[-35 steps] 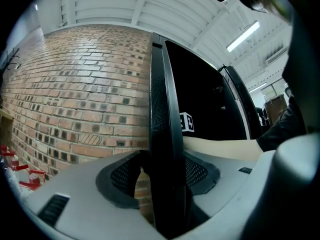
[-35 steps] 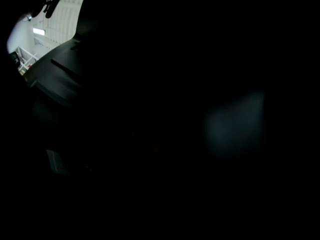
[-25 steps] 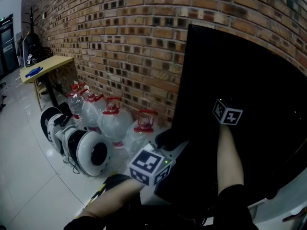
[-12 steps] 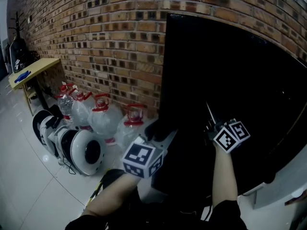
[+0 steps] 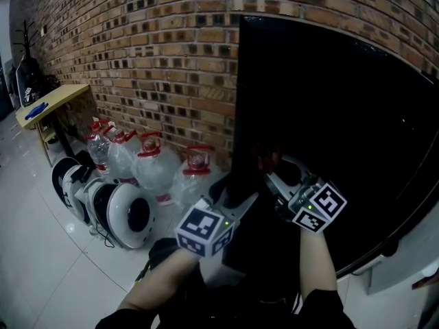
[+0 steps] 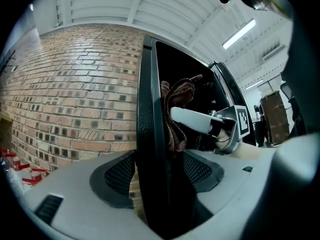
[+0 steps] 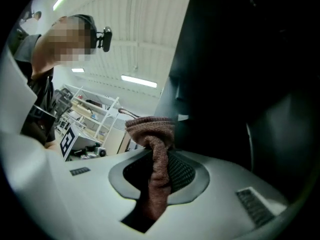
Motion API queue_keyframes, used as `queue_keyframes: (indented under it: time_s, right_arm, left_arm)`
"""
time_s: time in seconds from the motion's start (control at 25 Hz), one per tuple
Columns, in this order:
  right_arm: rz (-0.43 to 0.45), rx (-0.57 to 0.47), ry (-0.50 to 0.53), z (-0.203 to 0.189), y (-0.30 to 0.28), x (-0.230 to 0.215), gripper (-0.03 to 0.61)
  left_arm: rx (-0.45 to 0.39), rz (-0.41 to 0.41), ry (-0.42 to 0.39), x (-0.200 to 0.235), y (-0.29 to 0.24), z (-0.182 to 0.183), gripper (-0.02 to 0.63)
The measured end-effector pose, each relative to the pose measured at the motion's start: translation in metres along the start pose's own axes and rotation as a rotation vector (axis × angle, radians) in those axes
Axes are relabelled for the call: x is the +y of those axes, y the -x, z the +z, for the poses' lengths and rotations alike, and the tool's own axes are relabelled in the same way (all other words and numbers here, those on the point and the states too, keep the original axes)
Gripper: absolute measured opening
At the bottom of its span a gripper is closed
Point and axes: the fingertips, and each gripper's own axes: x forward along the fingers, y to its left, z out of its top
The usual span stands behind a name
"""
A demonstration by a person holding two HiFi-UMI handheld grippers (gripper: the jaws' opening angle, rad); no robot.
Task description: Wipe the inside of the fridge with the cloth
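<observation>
Brick wall (image 5: 158, 60) at far side; clear water jugs (image 5: 152, 166) with red caps at its foot; white wheeled units (image 5: 123, 214) just nearer; wooden table (image 5: 51, 98) far left; glossy white floor (image 5: 41, 266)

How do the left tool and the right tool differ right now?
The left tool stands open astride the black fridge door at its edge, jaws having just been opening; the right tool is shut on the brown cloth. The left tool is at the door's edge; the right tool is in front of its dark face. Both point toward the door.
</observation>
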Motion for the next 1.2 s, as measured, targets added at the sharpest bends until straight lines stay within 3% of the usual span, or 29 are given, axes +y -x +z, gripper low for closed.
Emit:
queue_keyframes:
  time_s: [0.28,0.52,0.76,1.2]
  right_arm:
    - [-0.048,0.007,-0.027,-0.019,-0.005,-0.016,0.08]
    - [-0.118,0.085,-0.004,-0.038,-0.005,-0.047,0.08]
    - [-0.156,0.123,-0.003,-0.048,-0.007,-0.077,0.08]
    - [-0.26,0.171,0.022,-0.067,-0.013,-0.14,0.08]
  left_arm:
    - [0.022,-0.011,0.005,0.002,0.0,-0.014,0.305]
    - [0.033,-0.019,0.028,0.006,-0.007,-0.017,0.305]
    - [0.007,0.041,0.055,0.019,-0.014,-0.014,0.233]
    - [0.02,0.039,0.052,0.019,-0.017,-0.016,0.232]
